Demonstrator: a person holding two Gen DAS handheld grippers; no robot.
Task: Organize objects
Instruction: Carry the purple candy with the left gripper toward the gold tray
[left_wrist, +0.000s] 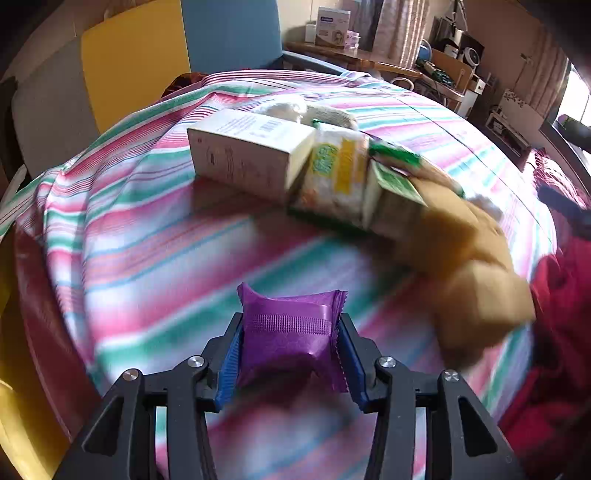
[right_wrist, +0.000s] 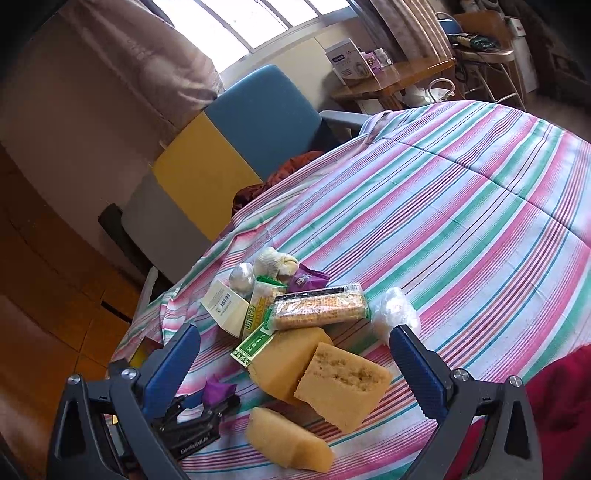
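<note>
My left gripper (left_wrist: 291, 322) is shut on a purple packet (left_wrist: 291, 343), its blue pads pressed on both sides of it above the striped cloth (left_wrist: 155, 236). The same gripper (right_wrist: 207, 404) and purple packet (right_wrist: 219, 391) show at lower left in the right wrist view. My right gripper (right_wrist: 295, 332) stands wide open above the pile with nothing gripped. The pile holds a white box (right_wrist: 225, 306), a cracker packet (right_wrist: 321, 308), a green and yellow snack pack (left_wrist: 336, 173), three yellow sponge blocks (right_wrist: 343, 384), a second purple packet (right_wrist: 306, 278) and rolled white socks (right_wrist: 275, 260).
A crumpled clear bag (right_wrist: 395, 310) lies right of the pile. A red cloth (right_wrist: 554, 398) covers the table's near right edge. Blue and yellow chairs (right_wrist: 258, 122) stand behind the table, and a wooden side table (right_wrist: 391, 81) carries boxes. Bare striped cloth (right_wrist: 461, 206) stretches right.
</note>
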